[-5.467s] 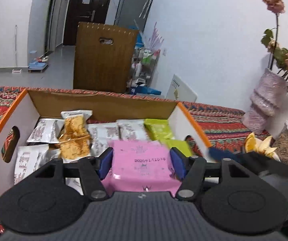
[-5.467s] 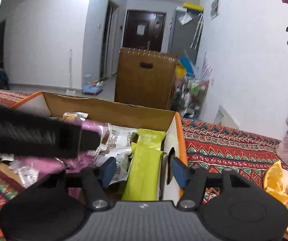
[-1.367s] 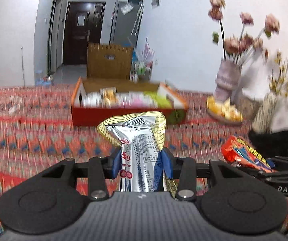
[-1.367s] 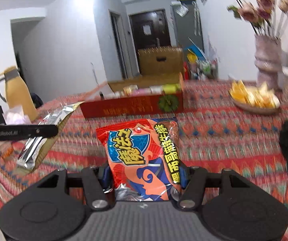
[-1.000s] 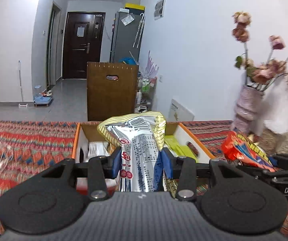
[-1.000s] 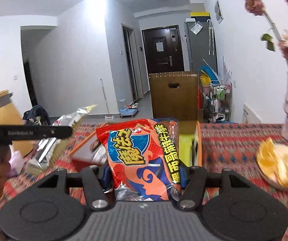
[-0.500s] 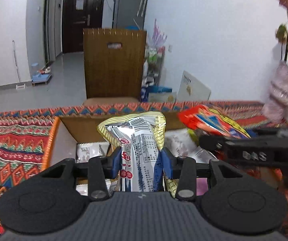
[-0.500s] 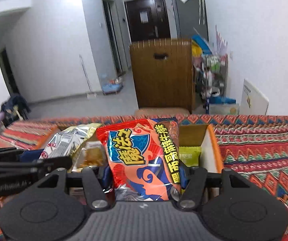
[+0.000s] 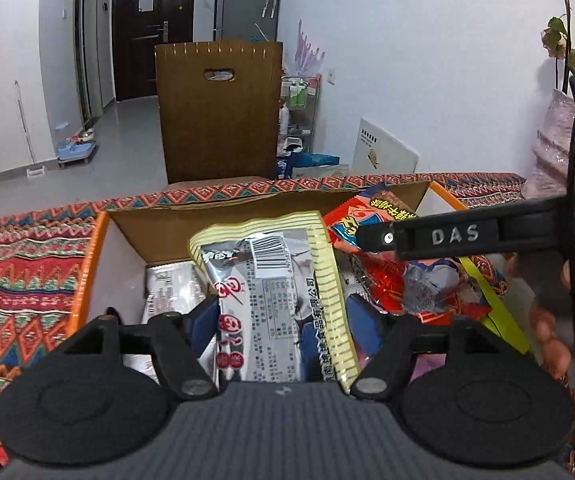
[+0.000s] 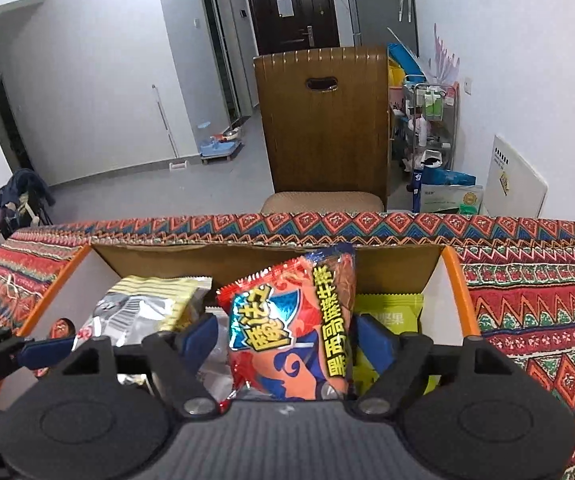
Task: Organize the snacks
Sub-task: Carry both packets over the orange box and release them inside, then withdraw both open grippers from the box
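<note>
An open cardboard box with an orange rim point(image 9: 91, 264) point(image 10: 455, 280) lies right below both grippers. My left gripper point(image 9: 283, 320) is over the box's left half and its jaws are opening. A silver and yellow snack bag point(image 9: 271, 280) lies loose between the blue pads. My right gripper point(image 10: 287, 336) is over the box's right half, its jaws opening too. An orange-red chip bag point(image 10: 299, 328) stands between those pads with a gap at its left side. The right gripper's black finger point(image 9: 447, 236) crosses the left wrist view.
White packets point(image 9: 171, 284) and green packets point(image 10: 391, 312) lie in the box. A patterned red cloth point(image 10: 535, 320) covers the table. A pink vase point(image 9: 555, 148) stands at the right. A wooden chair point(image 10: 323, 128) is behind the table's far edge. A person's hand point(image 9: 547, 320) holds the right gripper.
Both grippers came forward and down over the box. Their jaws have spread, and the silver bag and the chip bag are no longer squeezed.
</note>
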`<control>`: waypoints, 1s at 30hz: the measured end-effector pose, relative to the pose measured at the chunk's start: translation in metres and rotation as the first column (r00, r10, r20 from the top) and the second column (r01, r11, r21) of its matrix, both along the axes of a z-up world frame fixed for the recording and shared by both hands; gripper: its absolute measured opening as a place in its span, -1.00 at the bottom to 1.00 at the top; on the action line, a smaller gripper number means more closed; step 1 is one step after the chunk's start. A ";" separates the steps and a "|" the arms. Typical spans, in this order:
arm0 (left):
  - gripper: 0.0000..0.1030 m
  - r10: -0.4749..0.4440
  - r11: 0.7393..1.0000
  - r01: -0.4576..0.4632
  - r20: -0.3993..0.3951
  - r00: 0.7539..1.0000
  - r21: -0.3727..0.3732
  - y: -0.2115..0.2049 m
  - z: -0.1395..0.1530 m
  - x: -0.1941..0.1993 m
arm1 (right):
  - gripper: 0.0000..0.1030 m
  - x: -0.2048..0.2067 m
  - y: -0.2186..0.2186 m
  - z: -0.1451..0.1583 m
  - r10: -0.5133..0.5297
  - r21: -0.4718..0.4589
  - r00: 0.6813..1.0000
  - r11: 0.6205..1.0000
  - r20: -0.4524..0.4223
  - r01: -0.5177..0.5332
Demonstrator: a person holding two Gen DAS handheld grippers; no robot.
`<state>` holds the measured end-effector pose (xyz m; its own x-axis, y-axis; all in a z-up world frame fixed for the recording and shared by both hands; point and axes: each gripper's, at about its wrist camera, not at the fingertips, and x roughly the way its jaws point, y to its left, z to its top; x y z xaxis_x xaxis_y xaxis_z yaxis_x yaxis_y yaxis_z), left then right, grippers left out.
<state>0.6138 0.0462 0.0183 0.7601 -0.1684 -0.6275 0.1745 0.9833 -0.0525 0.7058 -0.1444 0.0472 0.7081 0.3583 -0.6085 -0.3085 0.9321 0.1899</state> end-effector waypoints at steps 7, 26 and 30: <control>0.55 0.036 0.999 -0.035 0.020 0.999 -0.009 0.008 0.032 -0.019 | 0.47 -0.030 -0.014 0.034 0.005 0.004 0.999 1.000 0.040 -0.006; 1.00 0.082 0.996 -0.075 0.226 0.971 -0.040 0.011 0.146 -0.180 | 0.80 -0.195 -0.097 0.132 -0.028 -0.064 0.983 0.997 0.183 0.041; 1.00 0.078 0.996 -0.066 0.260 0.963 -0.052 0.010 0.148 -0.224 | 0.82 -0.239 -0.102 0.126 -0.019 -0.079 0.976 0.996 0.217 0.037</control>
